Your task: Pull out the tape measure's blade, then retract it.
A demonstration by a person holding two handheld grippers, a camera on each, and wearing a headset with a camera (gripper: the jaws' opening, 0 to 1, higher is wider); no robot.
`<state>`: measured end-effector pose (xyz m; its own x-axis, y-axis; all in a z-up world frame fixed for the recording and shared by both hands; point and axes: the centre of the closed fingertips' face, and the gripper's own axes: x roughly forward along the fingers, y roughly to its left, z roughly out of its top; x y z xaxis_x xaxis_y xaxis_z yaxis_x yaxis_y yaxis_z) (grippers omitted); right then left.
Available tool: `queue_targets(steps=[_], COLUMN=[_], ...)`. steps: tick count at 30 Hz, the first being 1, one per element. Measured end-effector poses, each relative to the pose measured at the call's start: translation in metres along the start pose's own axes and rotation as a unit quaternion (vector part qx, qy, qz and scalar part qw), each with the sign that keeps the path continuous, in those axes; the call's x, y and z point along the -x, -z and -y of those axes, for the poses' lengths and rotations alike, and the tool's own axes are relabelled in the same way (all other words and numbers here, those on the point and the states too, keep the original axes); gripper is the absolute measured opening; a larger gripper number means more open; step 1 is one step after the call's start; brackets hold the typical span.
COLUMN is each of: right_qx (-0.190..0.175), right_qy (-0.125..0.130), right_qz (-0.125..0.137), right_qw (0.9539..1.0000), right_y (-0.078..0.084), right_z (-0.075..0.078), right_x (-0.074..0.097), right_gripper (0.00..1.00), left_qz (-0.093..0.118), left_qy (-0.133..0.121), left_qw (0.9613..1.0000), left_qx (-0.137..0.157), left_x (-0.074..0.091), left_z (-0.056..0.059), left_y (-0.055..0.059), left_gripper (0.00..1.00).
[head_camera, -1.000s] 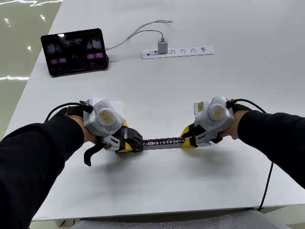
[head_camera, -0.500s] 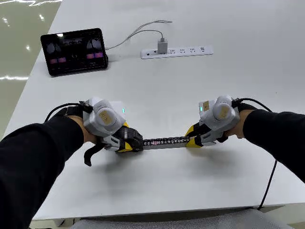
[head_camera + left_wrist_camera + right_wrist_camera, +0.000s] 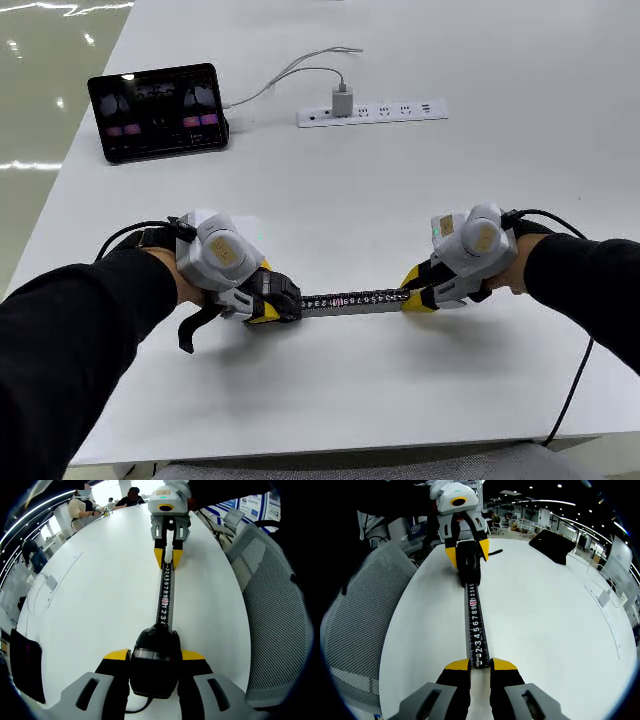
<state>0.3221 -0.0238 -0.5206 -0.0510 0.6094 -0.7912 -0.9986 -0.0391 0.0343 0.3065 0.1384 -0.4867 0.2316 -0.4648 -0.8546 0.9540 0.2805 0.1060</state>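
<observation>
Both tools gripped: left gripper (image 3: 155, 655) clamped the tape measure's black case (image 3: 156, 672); right gripper (image 3: 480, 665), straight out from the case, pinched the blade (image 3: 474, 625) tip, the blade lying stretched between them on the table (image 3: 400, 180).

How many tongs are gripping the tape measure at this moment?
2. The left tongs clamp the tape measure's case; the right tongs pinch the end of its pulled-out blade. None seem hidden.

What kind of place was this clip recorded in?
Probably an open-plan office or lab: a long white table with a power strip and tablet, and a mesh office chair beside it.
</observation>
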Motion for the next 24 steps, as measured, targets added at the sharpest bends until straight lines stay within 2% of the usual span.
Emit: queue_targets(steps=[24], right_qx=[-0.008], right_qy=[0.006], right_qz=[-0.003], right_qw=[0.9999], right_y=[0.016], right_z=[0.003], right_x=[0.012], right_gripper=[0.11], left_qz=[0.001], left_qy=[0.002], left_qw=[1.0000], left_qx=[0.000], left_x=[-0.002], left_z=[-0.002], left_y=[0.000], left_gripper=[0.31])
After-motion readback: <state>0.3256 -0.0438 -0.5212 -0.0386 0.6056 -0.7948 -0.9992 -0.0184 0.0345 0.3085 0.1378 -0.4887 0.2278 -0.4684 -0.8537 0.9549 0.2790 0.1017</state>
